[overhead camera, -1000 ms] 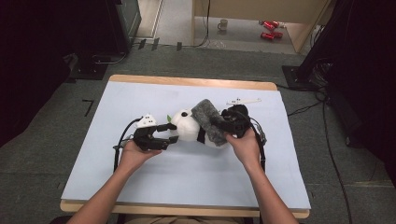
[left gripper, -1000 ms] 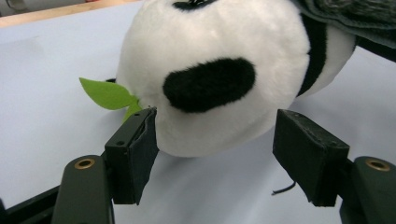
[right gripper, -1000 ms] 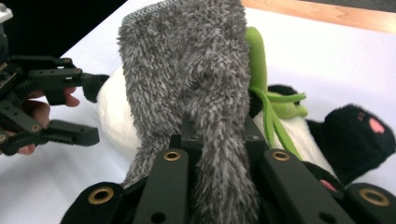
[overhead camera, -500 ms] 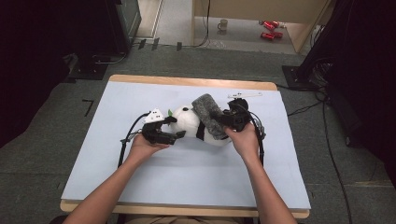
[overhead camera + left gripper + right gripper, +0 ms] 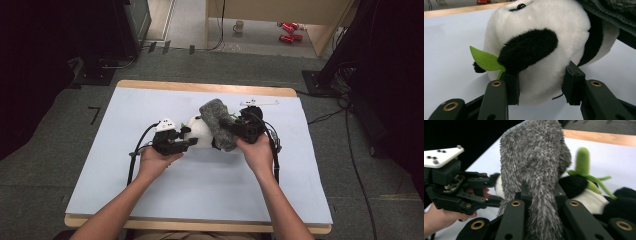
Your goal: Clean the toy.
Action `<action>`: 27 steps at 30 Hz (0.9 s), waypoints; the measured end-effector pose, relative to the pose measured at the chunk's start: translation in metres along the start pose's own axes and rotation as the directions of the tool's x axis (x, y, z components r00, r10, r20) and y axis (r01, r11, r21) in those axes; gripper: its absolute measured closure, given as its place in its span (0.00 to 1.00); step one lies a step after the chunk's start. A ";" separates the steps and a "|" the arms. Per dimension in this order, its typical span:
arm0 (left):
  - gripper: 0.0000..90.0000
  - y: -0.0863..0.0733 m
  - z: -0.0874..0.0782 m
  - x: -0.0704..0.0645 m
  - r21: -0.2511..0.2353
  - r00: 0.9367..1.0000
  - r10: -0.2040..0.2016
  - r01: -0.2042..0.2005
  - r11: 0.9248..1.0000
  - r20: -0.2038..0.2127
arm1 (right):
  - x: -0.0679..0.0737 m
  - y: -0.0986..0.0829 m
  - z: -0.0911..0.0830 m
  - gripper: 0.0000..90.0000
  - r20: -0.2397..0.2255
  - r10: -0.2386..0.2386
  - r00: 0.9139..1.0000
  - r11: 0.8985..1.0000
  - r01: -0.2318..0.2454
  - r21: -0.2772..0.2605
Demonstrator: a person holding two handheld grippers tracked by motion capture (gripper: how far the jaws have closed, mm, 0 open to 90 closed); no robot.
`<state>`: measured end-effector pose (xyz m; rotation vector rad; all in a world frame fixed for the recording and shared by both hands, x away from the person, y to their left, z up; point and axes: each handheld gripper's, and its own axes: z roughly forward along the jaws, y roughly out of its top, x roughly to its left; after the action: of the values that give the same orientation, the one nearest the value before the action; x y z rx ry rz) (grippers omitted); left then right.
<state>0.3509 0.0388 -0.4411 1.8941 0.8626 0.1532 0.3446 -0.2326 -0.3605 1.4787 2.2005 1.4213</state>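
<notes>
A black-and-white panda plush (image 5: 199, 131) lies mid-table, and a felt green leaf (image 5: 485, 60) sticks out beside its black patch. My left gripper (image 5: 187, 142) is shut on the panda (image 5: 536, 50), its jaws pressing into the white fur from both sides (image 5: 542, 86). A grey fuzzy cloth (image 5: 217, 122) drapes over the panda's far side. My right gripper (image 5: 231, 131) is shut on that cloth (image 5: 534, 170), which stands up between the jaws (image 5: 540, 195). Behind it are the panda (image 5: 586, 195) and a green stalk (image 5: 582, 160). The left gripper (image 5: 461, 192) is also seen at the left.
The pale blue table top (image 5: 210, 190) has a wooden rim (image 5: 200, 87) at the far edge. On the floor beyond stand a mug (image 5: 240, 25) and red cans (image 5: 287, 31). Cables (image 5: 350, 150) run on the floor at the right.
My left gripper has slid right up to the panda and holds it. The grey cloth has risen a little over the plush. The right hand has barely shifted.
</notes>
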 end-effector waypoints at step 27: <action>0.62 -0.008 -0.018 -0.003 0.030 0.996 -0.083 0.084 0.996 -0.033 | 0.013 -0.016 0.029 0.87 -0.004 -0.026 1.000 0.997 0.026 0.073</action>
<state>0.3360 0.0523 -0.4380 1.8862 0.9691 0.1201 0.3438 -0.2057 -0.3844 1.4661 2.2875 1.3500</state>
